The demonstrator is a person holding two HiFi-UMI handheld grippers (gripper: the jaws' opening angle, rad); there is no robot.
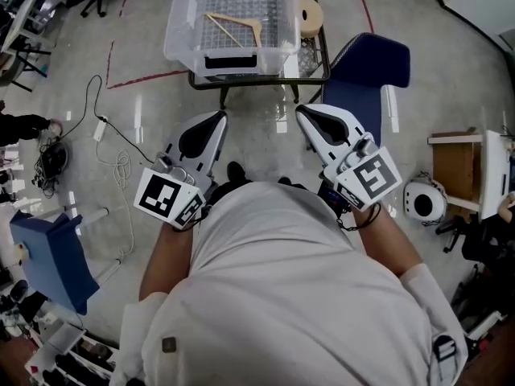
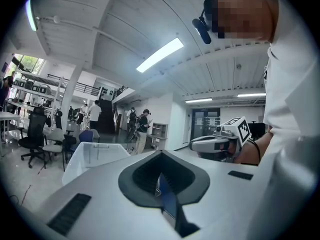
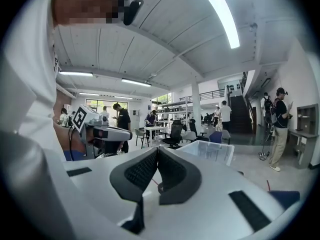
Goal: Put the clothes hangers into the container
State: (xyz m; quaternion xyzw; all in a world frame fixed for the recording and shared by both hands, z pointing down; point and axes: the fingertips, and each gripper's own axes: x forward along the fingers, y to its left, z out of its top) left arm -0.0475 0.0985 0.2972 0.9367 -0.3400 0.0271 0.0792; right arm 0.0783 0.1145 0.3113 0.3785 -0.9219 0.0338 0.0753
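Evidently nothing is being carried at this moment. The person's white-shirted torso (image 1: 290, 296) fills the near half of the head view, and both tools are drawn in close against it, which reads as a resting pose, not a reach.

Far ahead, the clear plastic container (image 1: 181, 47) sits on a small dark-framed table (image 1: 320, 75), open at the top so that things can be dropped straight in. To its right, just beside the table, stands a blue chair (image 1: 366, 71); it crowds that side, so I judge the approach from the near side, over bare floor, to be the freer one.

The left gripper (image 1: 219, 117) and the right gripper (image 1: 301, 112) point toward the table, side by side and well short of it. On each, the fingers are pressed together to a point, and each gripper's own view shows nothing caught between them.

One wooden clothes hanger (image 1: 235, 24) lies flat on the container's floor, toward its left half, so that piece of the job looks done. No other hanger shows in any view, and I cannot tell whether more remain.

Smaller things lie about: a pale roll (image 1: 308, 13) on the table right of the container, a white rounded object (image 1: 424, 201) on the floor at right, and a loose cable (image 1: 121, 163) on the floor at left, clear of the path.
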